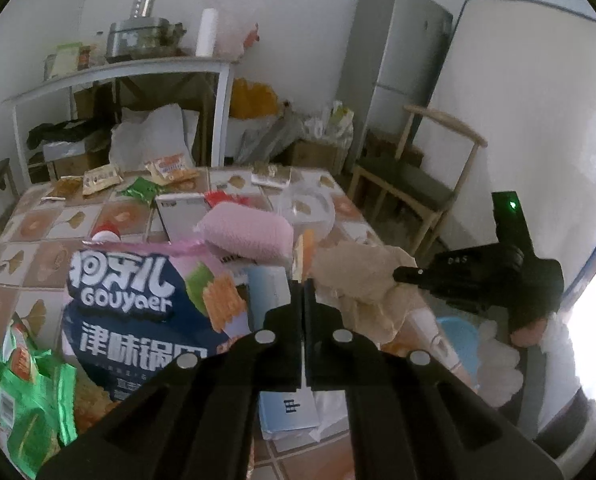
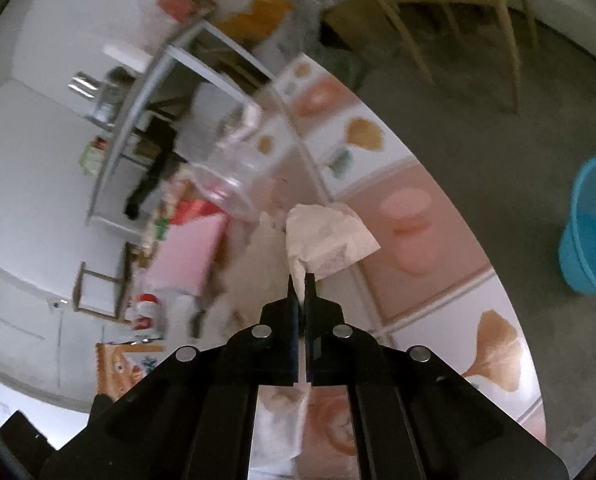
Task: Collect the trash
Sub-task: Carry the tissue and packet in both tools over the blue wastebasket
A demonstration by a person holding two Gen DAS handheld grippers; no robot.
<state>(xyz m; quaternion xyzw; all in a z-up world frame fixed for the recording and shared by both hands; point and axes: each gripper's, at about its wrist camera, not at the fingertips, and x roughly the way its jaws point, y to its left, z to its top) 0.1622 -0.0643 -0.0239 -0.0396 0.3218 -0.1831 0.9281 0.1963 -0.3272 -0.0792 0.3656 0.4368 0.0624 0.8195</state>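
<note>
My left gripper (image 1: 302,285) is shut on a thin orange wrapper strip (image 1: 305,254), which stands up from its tips above the tiled table (image 1: 37,220). Just to its right lies a crumpled beige tissue (image 1: 362,276). My right gripper (image 1: 400,274) reaches into that tissue from the right. In the right wrist view the right gripper (image 2: 298,280) is shut on a corner of the crumpled tissue (image 2: 326,236) near the table edge. A big blue and pink snack bag (image 1: 137,308) and green wrappers (image 1: 29,384) lie at the left.
A pink sponge (image 1: 249,232), a clear plastic tub (image 1: 310,208) and several small packets (image 1: 101,178) crowd the table. A blue basin (image 2: 594,224) stands on the floor beside it. A wooden chair (image 1: 414,176) and a grey fridge (image 1: 394,60) stand behind.
</note>
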